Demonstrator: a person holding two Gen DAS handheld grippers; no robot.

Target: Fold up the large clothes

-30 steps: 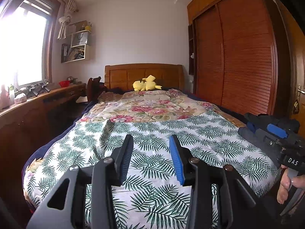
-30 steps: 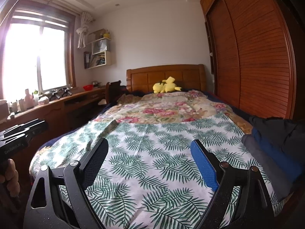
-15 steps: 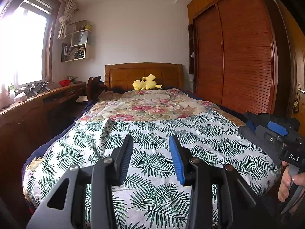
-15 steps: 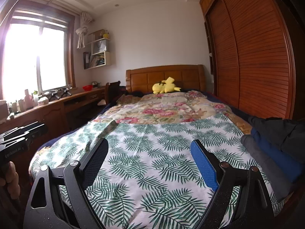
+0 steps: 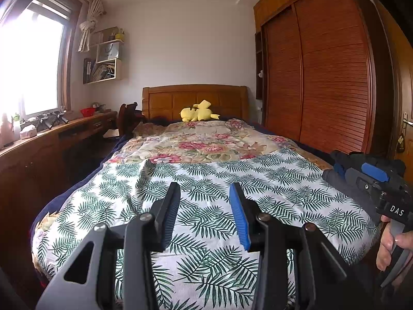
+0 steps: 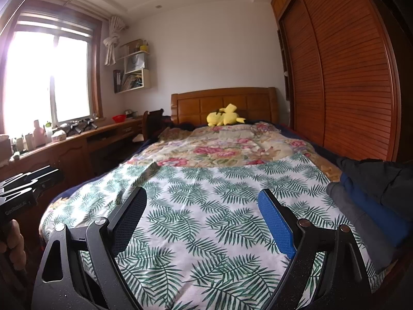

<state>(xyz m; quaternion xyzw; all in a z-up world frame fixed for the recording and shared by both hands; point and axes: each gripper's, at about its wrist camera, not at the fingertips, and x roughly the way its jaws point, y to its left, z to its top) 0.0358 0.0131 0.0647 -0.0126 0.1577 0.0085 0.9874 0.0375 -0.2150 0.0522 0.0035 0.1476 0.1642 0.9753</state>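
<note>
A bedroom with white walls, a bright window on the left and a louvred red-brown wooden wardrobe [image 5: 333, 77] on the right holds a bed with a wooden headboard [image 5: 195, 100], where a yellow plush toy [image 5: 198, 113] lies against the pillows. Over the near half of the bed spreads a white sheet printed with green palm leaves [image 5: 232, 193], with a floral quilt [image 5: 201, 144] beyond it. The clothes to be folded appear to be the pile of dark garments, black, blue and grey [image 6: 371, 193], bunched at the bed's right edge on the leaf sheet. The left hand-held gripper [image 5: 204, 206] hovers over the sheet with its jaws partly parted and nothing between them; the right hand-held gripper [image 6: 202, 219] stands spread wide, likewise empty, just left of the pile. The garments look soft and limp, probably thick enough to have some weight, so they would sag and trail if lifted from one point. A sound approach would be to pinch one piece at a hem or shoulder edge with each gripper, well apart, and draw it flat onto the open sheet before folding; how the pieces are tangled cannot be told from here.
</note>
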